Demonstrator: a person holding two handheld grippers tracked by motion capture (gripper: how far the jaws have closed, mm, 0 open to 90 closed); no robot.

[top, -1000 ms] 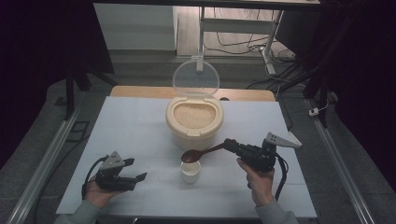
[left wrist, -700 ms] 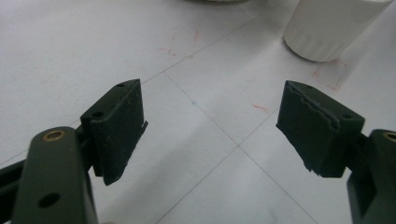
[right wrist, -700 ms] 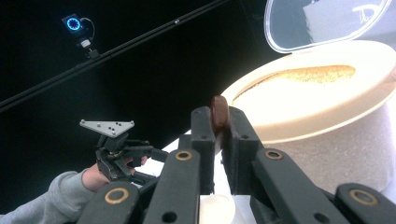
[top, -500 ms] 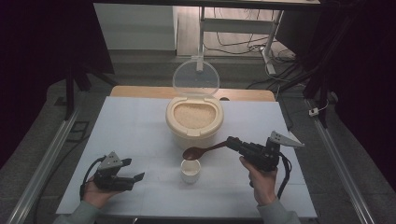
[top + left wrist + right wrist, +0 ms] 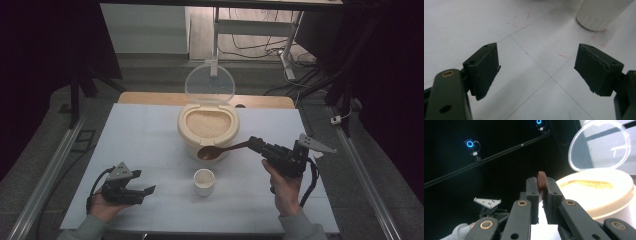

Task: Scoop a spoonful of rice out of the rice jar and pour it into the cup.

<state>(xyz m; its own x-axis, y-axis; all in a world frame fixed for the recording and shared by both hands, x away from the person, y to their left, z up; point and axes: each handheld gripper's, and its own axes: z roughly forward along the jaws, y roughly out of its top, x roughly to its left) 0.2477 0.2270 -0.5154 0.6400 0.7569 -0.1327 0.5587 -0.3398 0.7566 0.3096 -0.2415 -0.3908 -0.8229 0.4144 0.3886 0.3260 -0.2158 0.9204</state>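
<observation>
Open tub (image 5: pixel 207 131) holds rice, cup (image 5: pixel 204 181) likewise; right gripper (image 5: pixel 256 144) clamps spoon (image 5: pixel 220 150) over tub's front rim; left gripper (image 5: pixel 144 191) gapes empty, widening.

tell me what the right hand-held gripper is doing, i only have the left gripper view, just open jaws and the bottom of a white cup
Observer: The right hand-held gripper is shut on the handle of a brown spoon, whose bowl is in front of the rice container.
Operator: is that container open
Observer: Yes, its clear lid stands up at the back and the rice is exposed.
</observation>
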